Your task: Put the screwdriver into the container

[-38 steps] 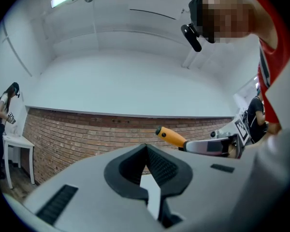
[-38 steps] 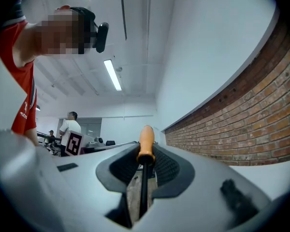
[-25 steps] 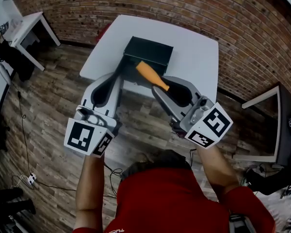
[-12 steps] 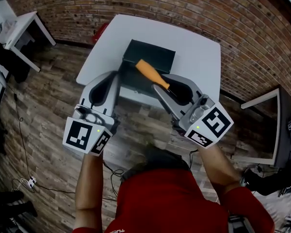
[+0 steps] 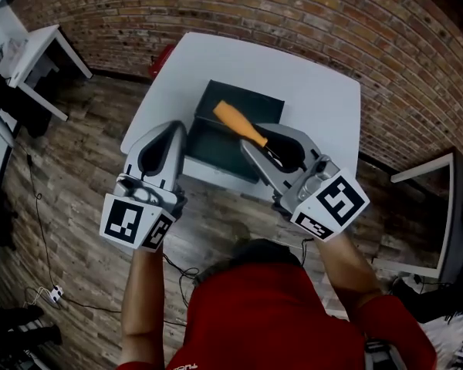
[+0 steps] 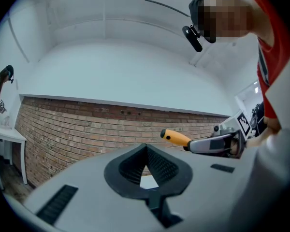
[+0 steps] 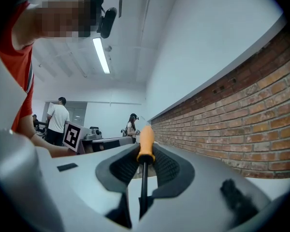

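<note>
The screwdriver (image 5: pixel 239 122) has an orange handle and a dark shaft. My right gripper (image 5: pixel 256 139) is shut on the shaft, and the handle juts past its tips up and to the left, over the container (image 5: pixel 216 146). That container is a dark green open box on the white table (image 5: pixel 301 91). In the right gripper view the screwdriver (image 7: pixel 146 141) runs straight out between the jaws of the right gripper (image 7: pixel 144 154). My left gripper (image 5: pixel 174 127) is shut and empty at the box's left near corner. In the left gripper view the left gripper (image 6: pixel 146 147) sees the screwdriver (image 6: pixel 176 137) at its right.
A brick wall (image 5: pixel 309 21) runs behind the table, with wooden floor (image 5: pixel 69 153) around it. A small white side table (image 5: pixel 45 46) stands at the far left and another table frame (image 5: pixel 440 199) at the right. A red object (image 5: pixel 163 58) lies by the table's left corner. People stand in the background (image 7: pixel 58 122).
Both grippers have moved forward towards the table. The screwdriver's handle now hangs over the box, and the left gripper has reached the box's left near corner.
</note>
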Demonstrator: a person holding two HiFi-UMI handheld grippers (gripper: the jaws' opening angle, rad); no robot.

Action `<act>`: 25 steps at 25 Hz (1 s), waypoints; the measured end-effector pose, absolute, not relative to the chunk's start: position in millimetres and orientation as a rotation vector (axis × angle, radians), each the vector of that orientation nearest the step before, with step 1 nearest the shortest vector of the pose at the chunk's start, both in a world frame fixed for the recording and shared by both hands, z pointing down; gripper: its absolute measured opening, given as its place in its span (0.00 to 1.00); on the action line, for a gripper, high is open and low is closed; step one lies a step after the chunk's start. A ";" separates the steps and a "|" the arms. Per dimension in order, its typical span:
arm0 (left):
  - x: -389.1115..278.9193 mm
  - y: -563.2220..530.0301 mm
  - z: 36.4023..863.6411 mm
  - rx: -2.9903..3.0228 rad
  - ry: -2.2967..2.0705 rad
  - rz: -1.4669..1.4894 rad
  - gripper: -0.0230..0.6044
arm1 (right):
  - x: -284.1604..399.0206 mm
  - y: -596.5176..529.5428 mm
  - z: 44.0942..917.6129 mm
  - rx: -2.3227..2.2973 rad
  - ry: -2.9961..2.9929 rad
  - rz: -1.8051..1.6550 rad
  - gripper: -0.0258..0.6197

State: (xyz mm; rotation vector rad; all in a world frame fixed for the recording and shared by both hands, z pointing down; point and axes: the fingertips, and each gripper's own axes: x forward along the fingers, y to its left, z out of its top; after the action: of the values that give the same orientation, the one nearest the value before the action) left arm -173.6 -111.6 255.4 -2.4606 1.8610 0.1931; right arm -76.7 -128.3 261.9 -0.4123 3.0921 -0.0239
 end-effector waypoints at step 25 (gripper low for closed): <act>-210.5 -185.0 291.8 -2.530 1.861 0.121 0.06 | -122.7 -200.5 320.4 -0.502 3.299 -0.010 0.18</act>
State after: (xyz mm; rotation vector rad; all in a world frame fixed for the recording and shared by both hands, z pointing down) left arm -210.5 -185.0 291.8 -2.5298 1.8607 0.1213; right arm -122.7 -200.5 320.4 -0.5018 3.2994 -0.0102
